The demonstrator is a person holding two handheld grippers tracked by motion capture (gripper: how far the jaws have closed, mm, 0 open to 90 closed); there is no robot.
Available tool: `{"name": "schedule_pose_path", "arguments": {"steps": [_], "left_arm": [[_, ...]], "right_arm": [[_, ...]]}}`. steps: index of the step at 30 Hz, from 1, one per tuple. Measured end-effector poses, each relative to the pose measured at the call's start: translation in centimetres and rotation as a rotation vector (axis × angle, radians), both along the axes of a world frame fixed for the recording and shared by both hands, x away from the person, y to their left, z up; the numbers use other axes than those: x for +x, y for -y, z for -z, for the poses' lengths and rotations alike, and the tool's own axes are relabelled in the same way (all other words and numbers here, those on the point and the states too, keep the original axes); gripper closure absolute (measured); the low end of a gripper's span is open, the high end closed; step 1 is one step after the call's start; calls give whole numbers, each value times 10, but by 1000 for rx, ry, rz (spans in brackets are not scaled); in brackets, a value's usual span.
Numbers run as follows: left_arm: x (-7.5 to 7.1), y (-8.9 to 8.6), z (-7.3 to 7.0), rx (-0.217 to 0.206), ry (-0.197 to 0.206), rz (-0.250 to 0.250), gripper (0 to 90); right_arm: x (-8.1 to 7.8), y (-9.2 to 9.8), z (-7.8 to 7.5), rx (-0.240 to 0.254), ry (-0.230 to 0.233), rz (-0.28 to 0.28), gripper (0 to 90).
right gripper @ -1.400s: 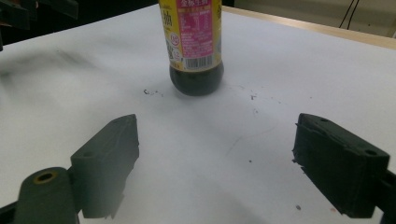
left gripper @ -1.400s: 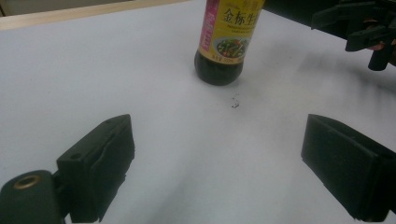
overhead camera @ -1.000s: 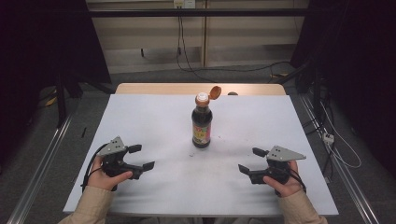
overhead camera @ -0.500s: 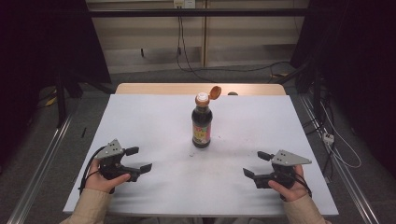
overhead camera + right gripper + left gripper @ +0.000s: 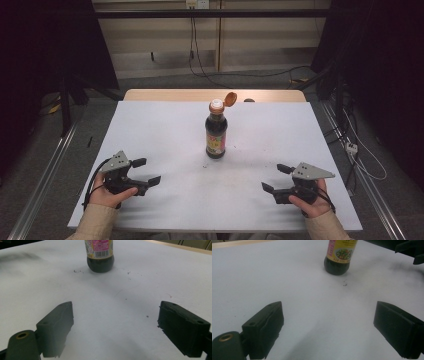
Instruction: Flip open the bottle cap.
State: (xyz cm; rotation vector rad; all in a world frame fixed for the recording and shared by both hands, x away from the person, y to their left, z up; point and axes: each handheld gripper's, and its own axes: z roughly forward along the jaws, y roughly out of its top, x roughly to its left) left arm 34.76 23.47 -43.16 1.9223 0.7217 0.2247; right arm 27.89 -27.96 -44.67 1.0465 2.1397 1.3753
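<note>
High view overhead facing forward, both gripper views low, close, sharing the bottle point(image 5: 216, 136) base

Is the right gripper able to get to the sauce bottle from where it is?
Probably yes. The right gripper is open and points toward the sauce bottle, which stands upright mid-table. Only bare white table lies between them. The left gripper sits well off to the other side.

Lab: black curtains point(image 5: 45, 55), floor cables point(image 5: 200, 60)
</note>
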Motion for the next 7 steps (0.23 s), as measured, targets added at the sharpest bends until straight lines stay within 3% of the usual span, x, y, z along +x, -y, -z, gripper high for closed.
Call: {"name": "schedule_pose_path", "arguments": {"steps": [7], "left_arm": [[0, 1, 0, 6, 2, -2, 91]], "right_arm": [[1, -1, 1, -17, -1, 0, 130]]}}
